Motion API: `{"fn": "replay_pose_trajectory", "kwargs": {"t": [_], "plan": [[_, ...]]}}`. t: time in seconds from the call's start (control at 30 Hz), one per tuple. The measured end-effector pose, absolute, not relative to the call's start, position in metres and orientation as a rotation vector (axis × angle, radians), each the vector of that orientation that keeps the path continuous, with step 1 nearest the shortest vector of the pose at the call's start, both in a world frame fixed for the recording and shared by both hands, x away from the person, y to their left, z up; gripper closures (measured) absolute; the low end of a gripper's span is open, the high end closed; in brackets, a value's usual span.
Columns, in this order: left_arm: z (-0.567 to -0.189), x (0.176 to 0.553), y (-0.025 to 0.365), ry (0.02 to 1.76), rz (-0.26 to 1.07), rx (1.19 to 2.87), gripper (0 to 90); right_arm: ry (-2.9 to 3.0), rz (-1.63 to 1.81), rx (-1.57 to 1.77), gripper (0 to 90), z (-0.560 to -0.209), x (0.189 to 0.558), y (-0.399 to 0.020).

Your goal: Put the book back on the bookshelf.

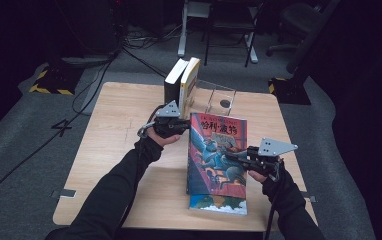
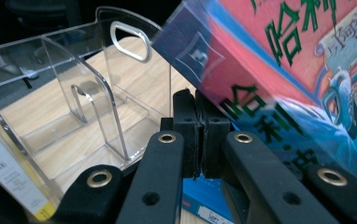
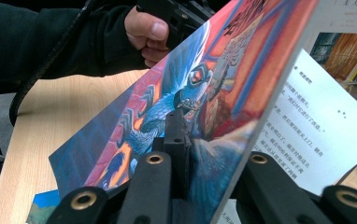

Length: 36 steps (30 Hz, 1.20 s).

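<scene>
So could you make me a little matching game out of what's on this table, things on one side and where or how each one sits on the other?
Things:
1. illustrated book
2. blue book
3. two upright books
4. clear rack

States:
A. lying flat on the table
B. see-through, near the far edge
C. tilted up, cover pinched by the fingers of the right gripper
D. standing on end, side by side

Pairs: 1-C, 2-A, 3-D, 4-B
</scene>
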State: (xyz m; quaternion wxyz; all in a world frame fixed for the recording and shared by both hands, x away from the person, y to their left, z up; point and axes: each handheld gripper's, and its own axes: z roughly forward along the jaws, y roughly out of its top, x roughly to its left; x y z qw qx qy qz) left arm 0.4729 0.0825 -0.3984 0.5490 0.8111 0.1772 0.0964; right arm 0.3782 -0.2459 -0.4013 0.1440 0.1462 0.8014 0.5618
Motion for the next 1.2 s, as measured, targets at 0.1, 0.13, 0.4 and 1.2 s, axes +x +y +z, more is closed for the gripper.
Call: {"fn": "replay_pose_trajectory", "kwargs": {"t": [0.1,0.13,0.4,1.2], "plan": [[-0.393,0.471,0.08,0.405,0.222,1.919,89.4,2.309,1.598,0.411,76.1,-0.401,0.378,-0.244],[-0.392,0.469,0.078,0.393,0.223,1.92,89.6,2.307,1.594,0.417,76.0,-0.4,0.378,-0.244],[-0.374,0.461,0.071,0.35,0.243,1.919,89.7,2.269,1.578,0.46,81.2,-0.392,0.382,-0.244],[-0.339,0.417,0.081,0.29,0.334,1.853,88.7,2.137,1.508,0.342,86.6,-0.376,0.351,-0.24]]}}
